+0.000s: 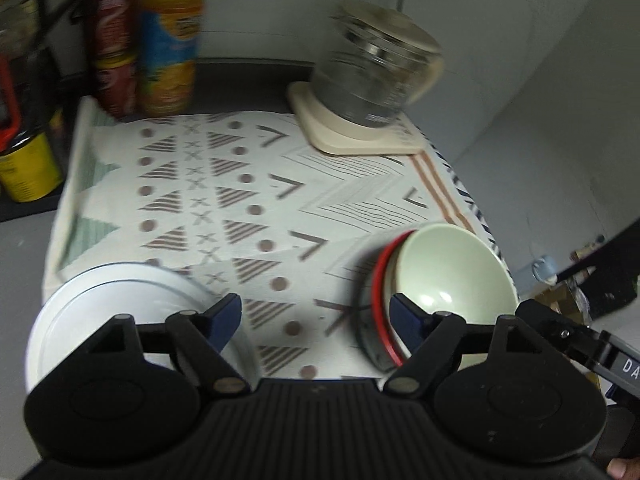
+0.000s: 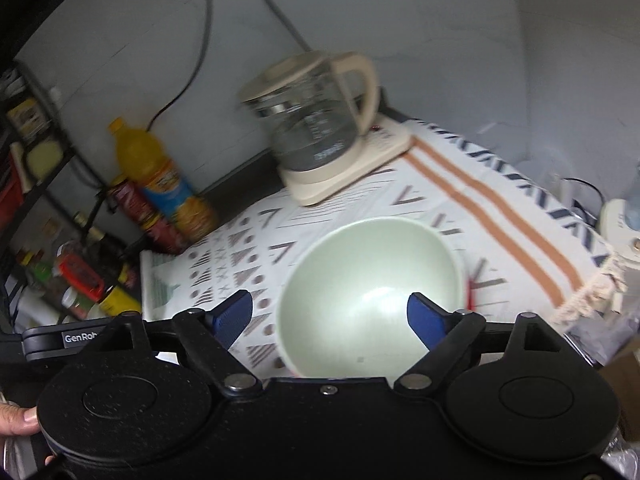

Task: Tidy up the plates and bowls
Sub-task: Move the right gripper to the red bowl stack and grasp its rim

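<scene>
So far the green bowl (image 2: 372, 296) sits in a red-rimmed bowl (image 1: 380, 300) (both claws wide open, holding nothing), but the white plate (image 1: 120, 312) waits apart.

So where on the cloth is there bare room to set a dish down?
The middle of the cloth is bare, bordered by the white plate, the green bowl, the kettle and the bottles. It is crowded at the back corners and the near right.
</scene>
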